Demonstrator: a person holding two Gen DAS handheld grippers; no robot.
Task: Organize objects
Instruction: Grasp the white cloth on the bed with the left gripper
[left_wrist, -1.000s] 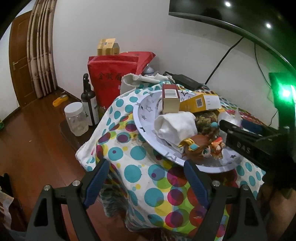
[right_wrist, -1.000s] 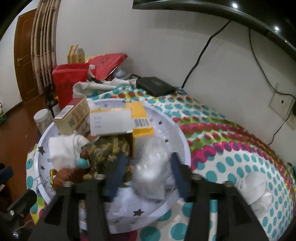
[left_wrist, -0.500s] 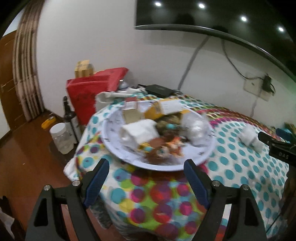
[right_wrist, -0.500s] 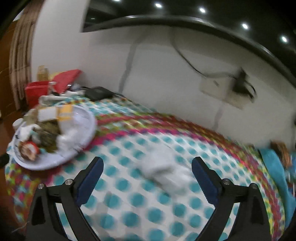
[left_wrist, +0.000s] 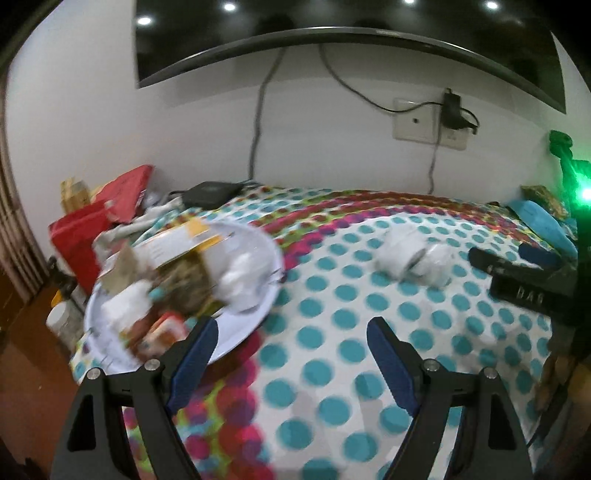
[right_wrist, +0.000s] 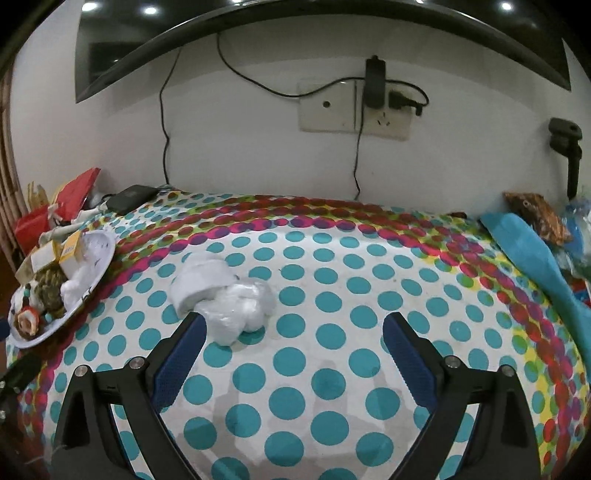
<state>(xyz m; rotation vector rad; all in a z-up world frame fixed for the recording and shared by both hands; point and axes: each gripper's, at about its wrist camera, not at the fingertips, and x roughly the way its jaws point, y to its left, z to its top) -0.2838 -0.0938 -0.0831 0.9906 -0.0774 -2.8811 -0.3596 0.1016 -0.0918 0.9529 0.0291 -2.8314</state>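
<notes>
both wrist cameras look along their fingers, close above the dotted tablecloth (right_wrist: 325, 354), sharing the white plate (left_wrist: 258, 317) at 10 o'clock.

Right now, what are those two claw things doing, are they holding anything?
Left gripper: open, holding nothing.
Right gripper: open, holding nothing.

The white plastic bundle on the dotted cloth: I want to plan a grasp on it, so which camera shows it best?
The right wrist view. The white plastic bundle lies sharp and close, just ahead of the open right gripper. The left wrist view shows it farther off and motion-blurred, beyond the open left gripper.
</notes>
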